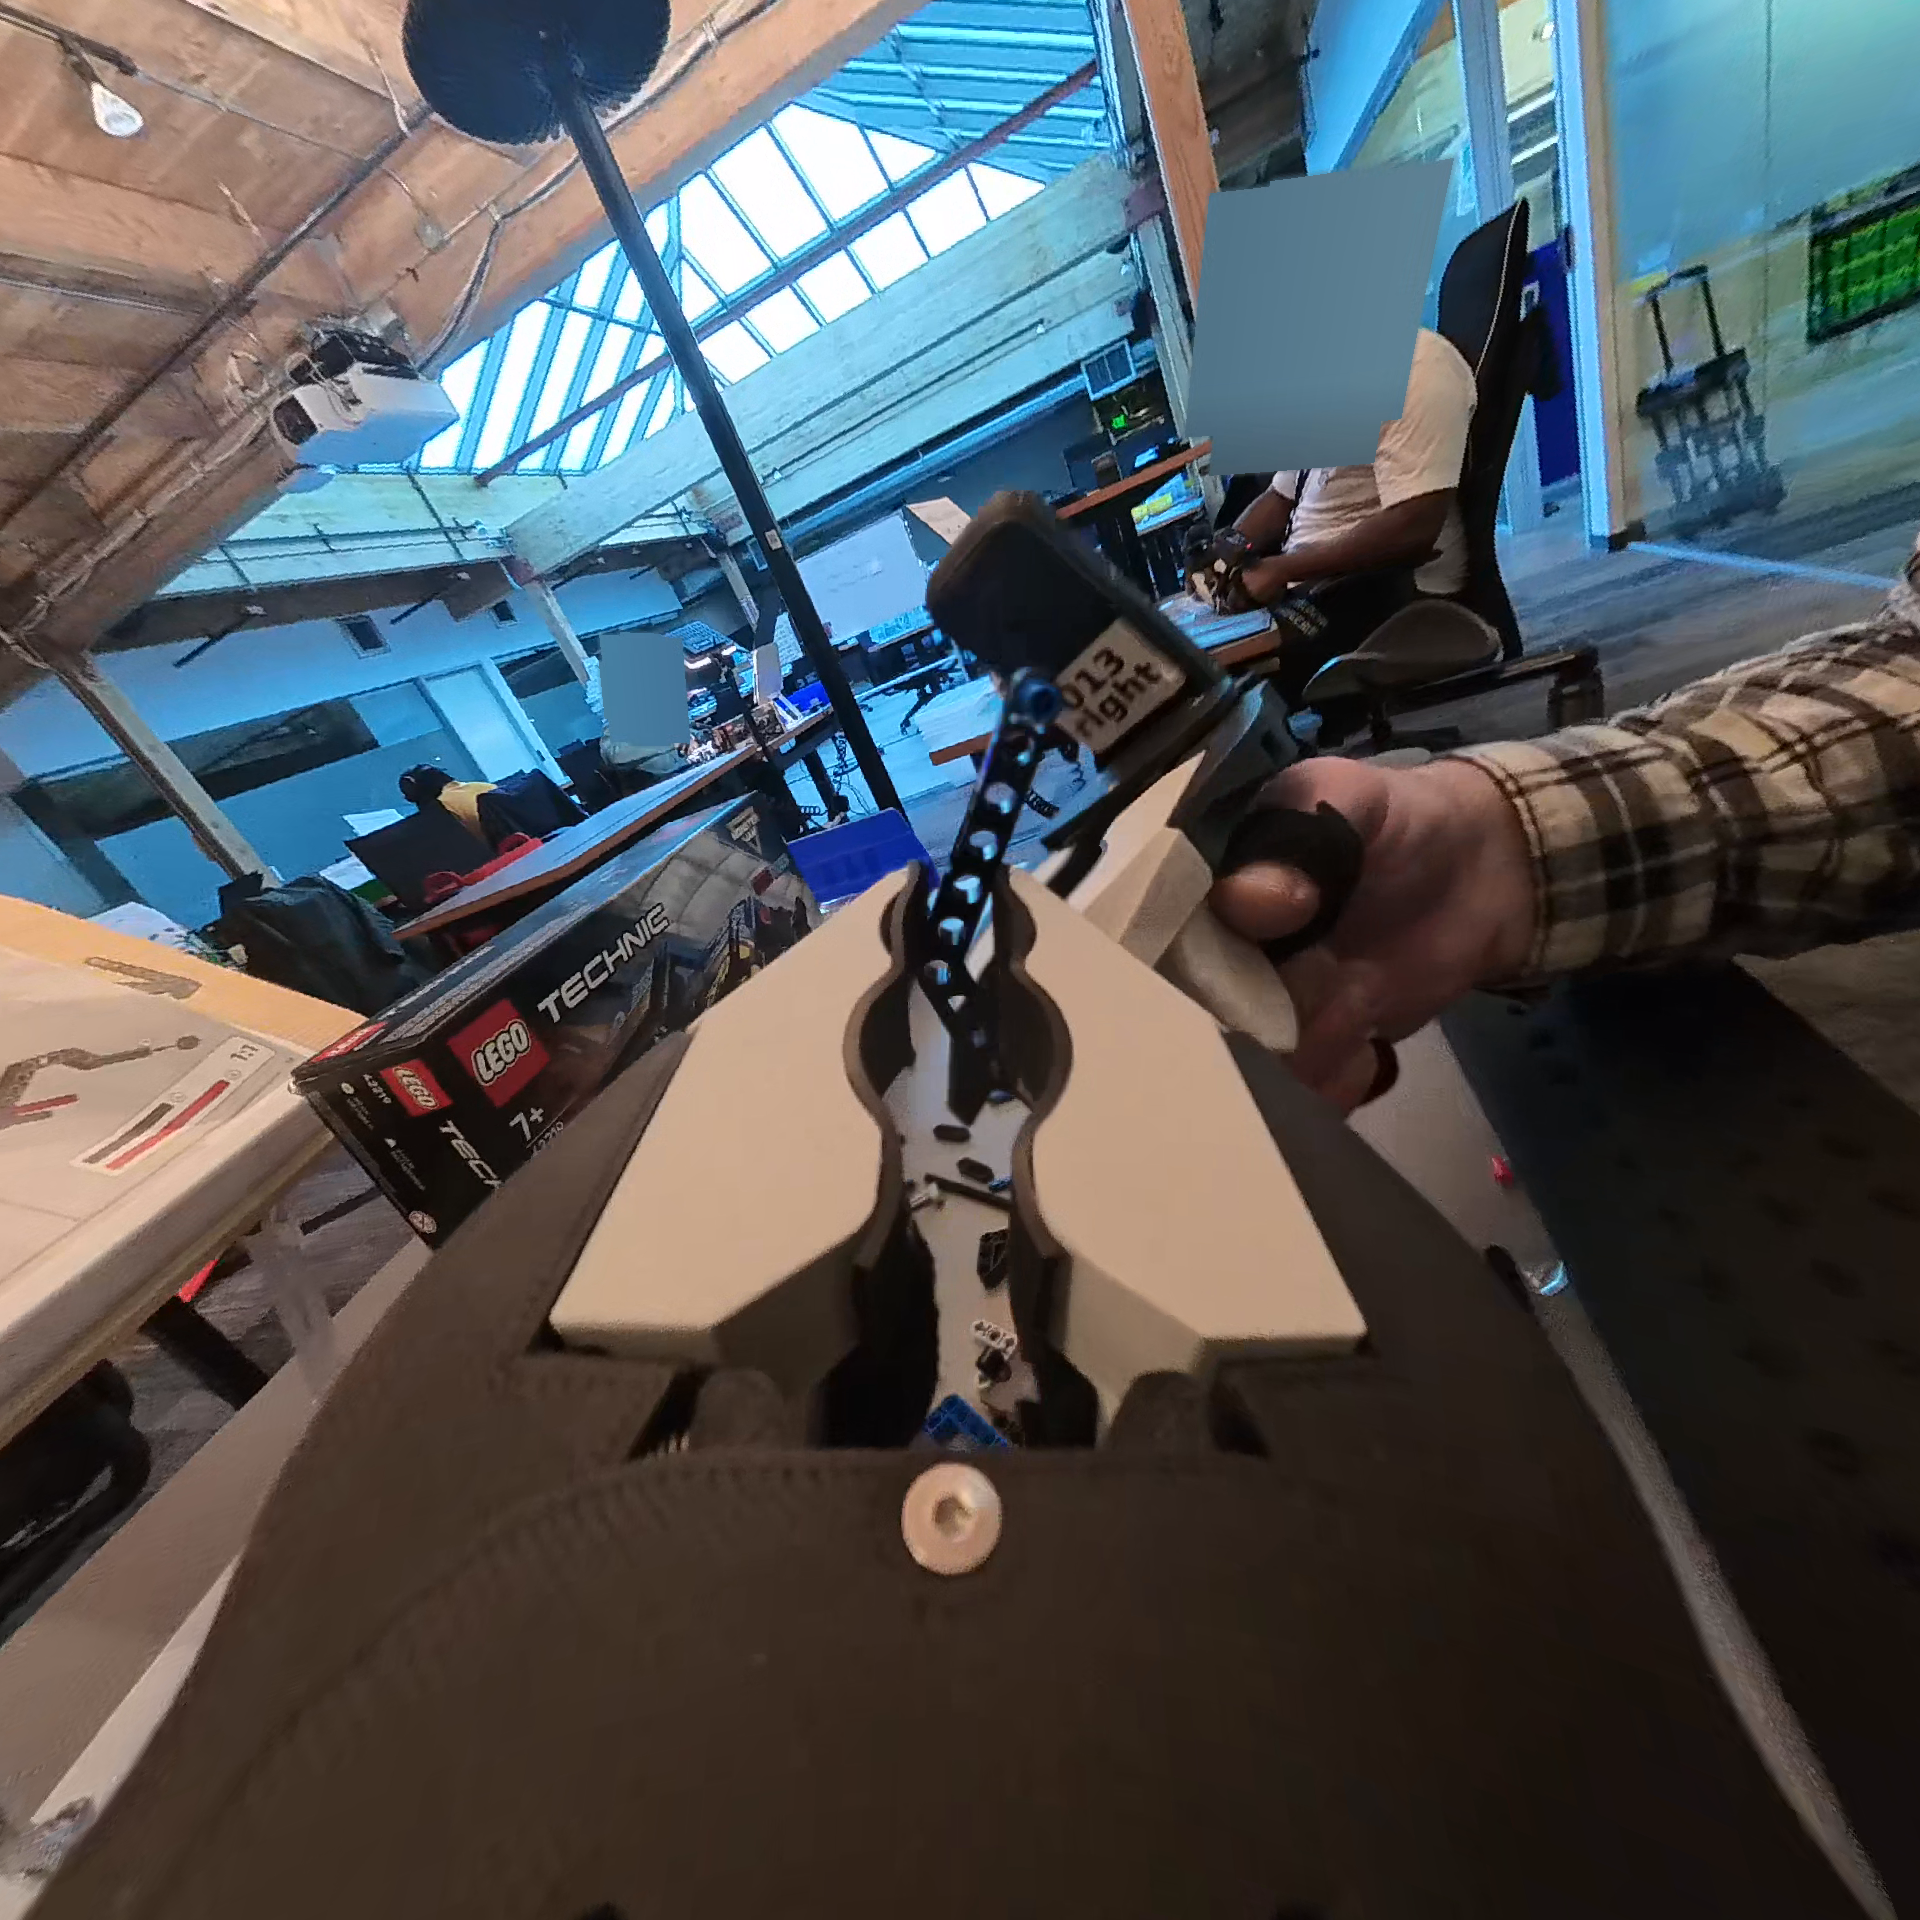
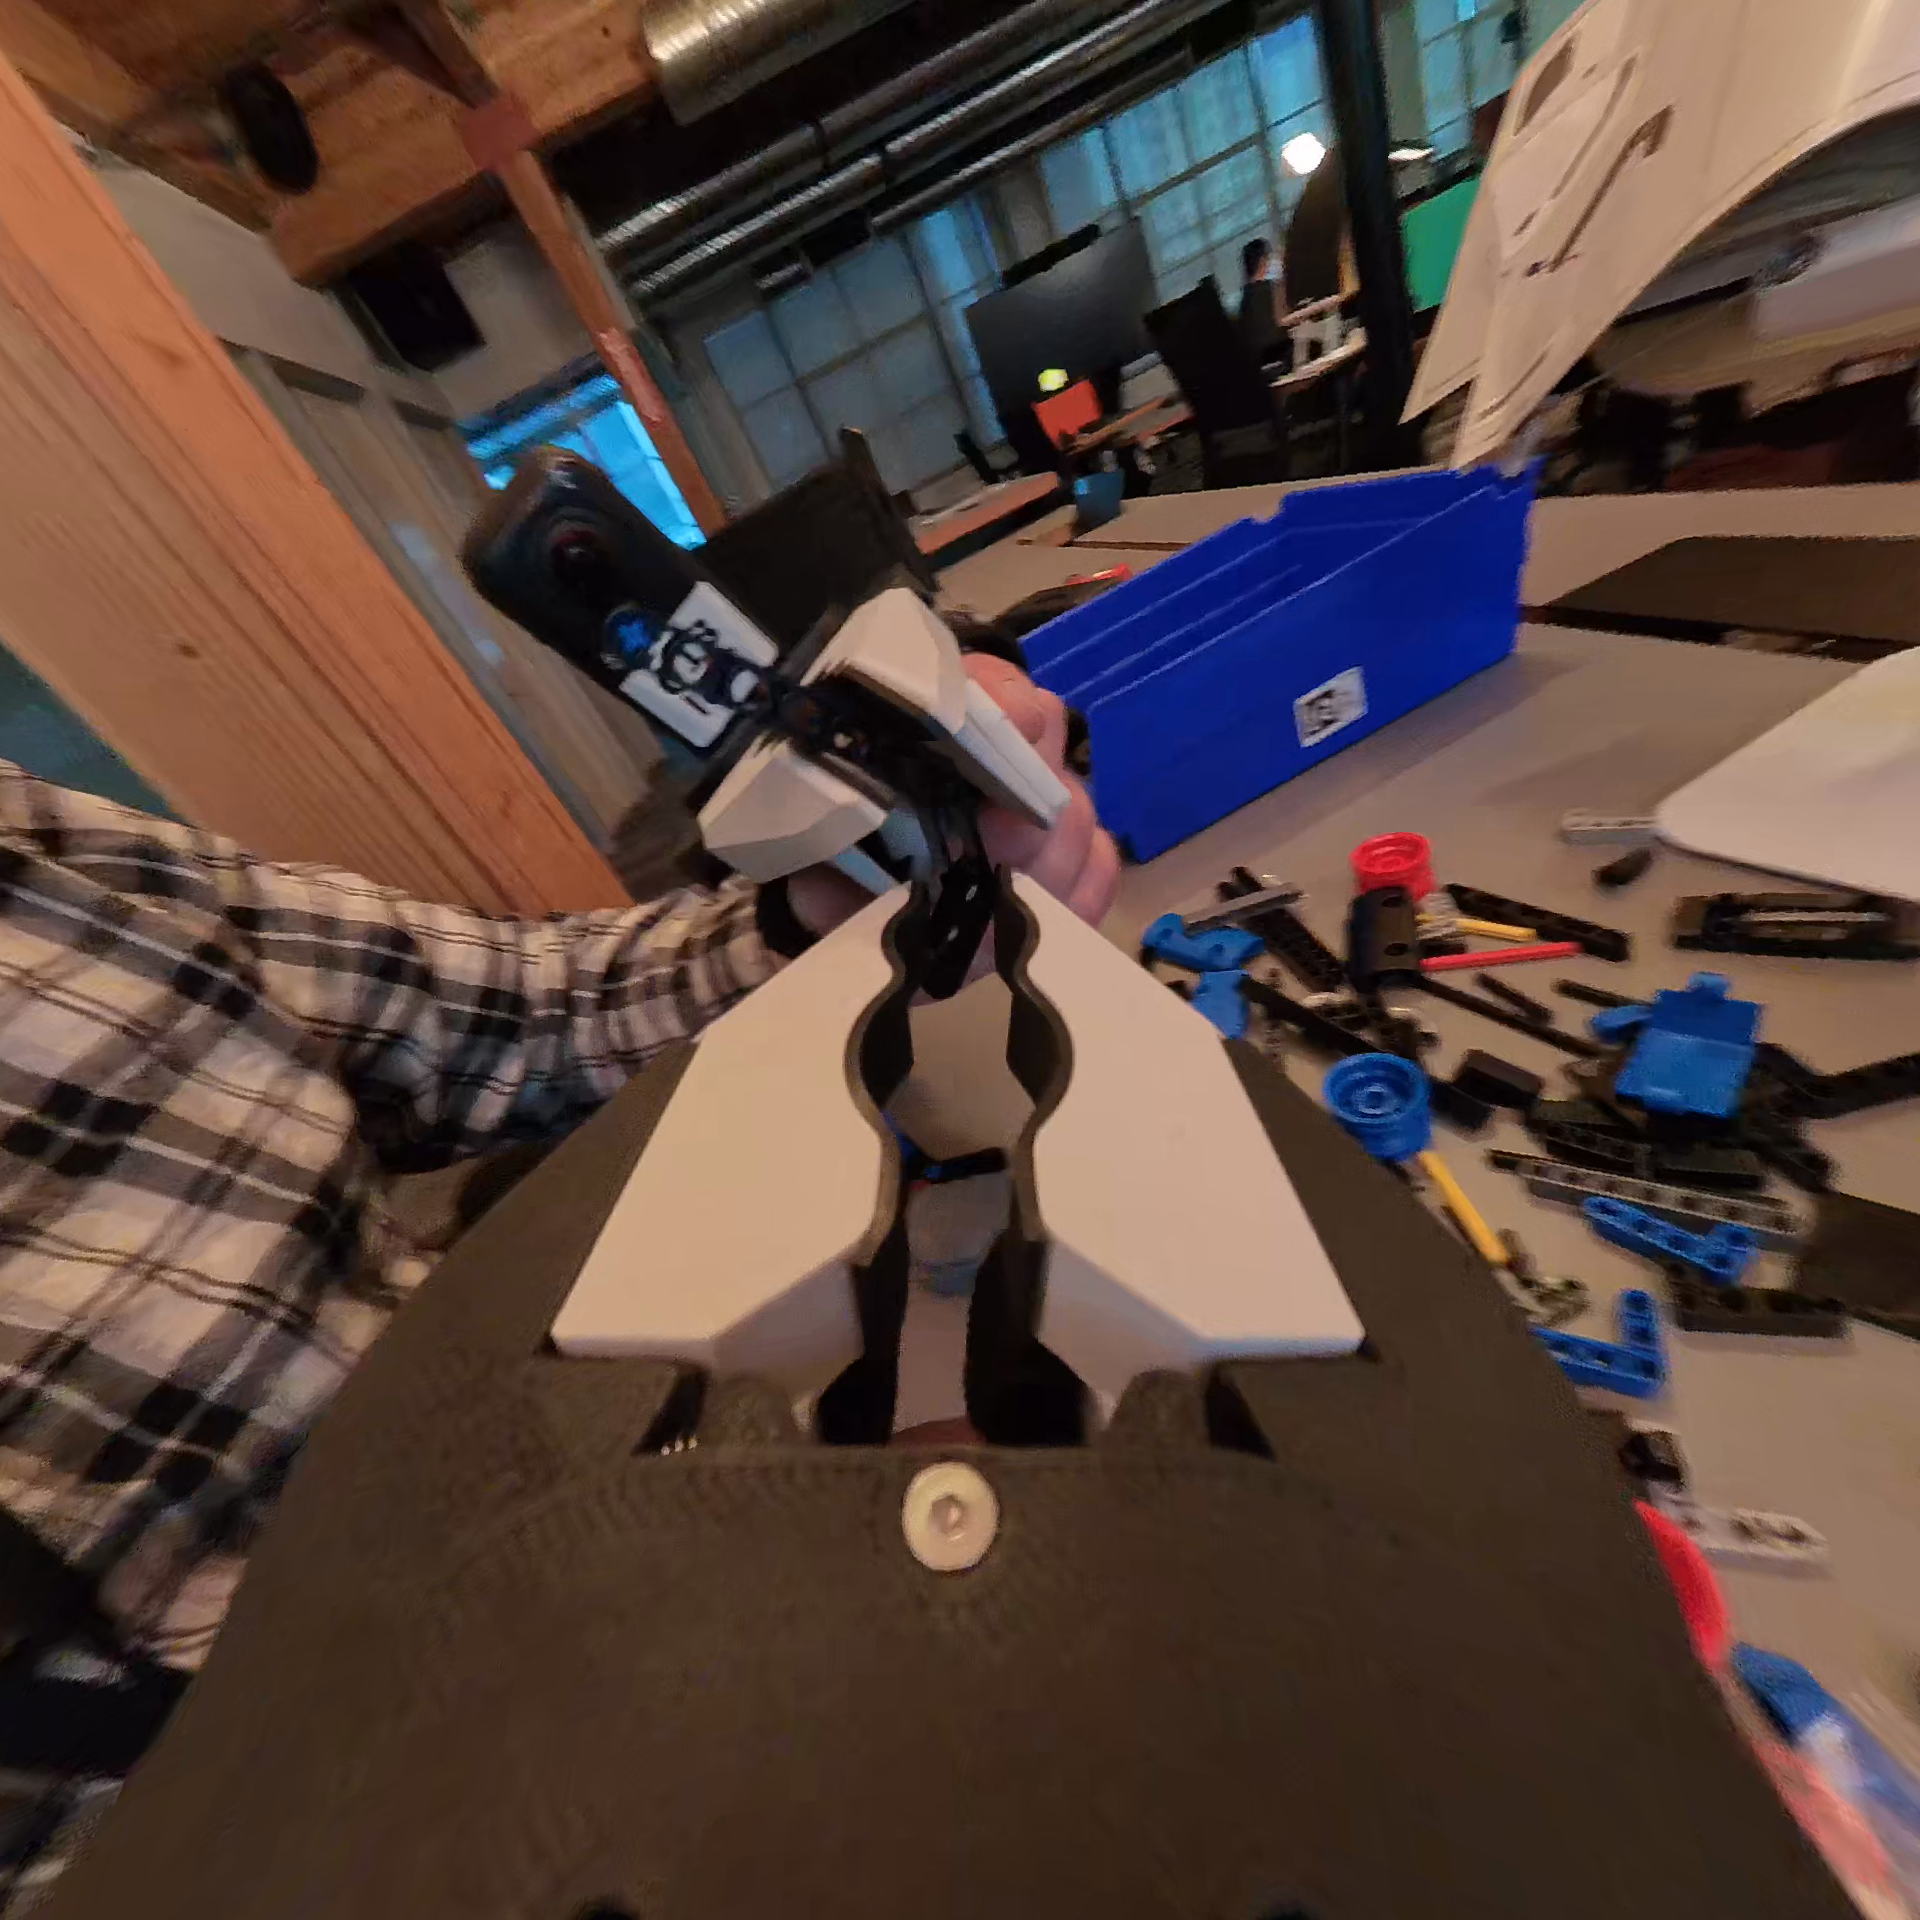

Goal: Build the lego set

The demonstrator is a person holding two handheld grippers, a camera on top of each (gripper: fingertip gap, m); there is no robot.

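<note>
Both your grippers pinch same black beam (image 1: pixel 961 935): left gripper (image 1: pixel 961 914) low, right gripper (image 2: pixel 951 935) opposite. Risk: uneven twisting levers blue pin (image 1: pixel 1034 694) loose, beam slips.

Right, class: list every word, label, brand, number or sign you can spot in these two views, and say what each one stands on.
I won't quote the writing; here is where it stands.
Set box: brand logos, product name, age mark, legible.
White label on the right gripper's camera: legible.
Sticker on the left gripper's camera: blurred.
Blue bin sticker: too small.
Instruction pages: tiny step numbers.
Green wall screen: unreadable.
</note>
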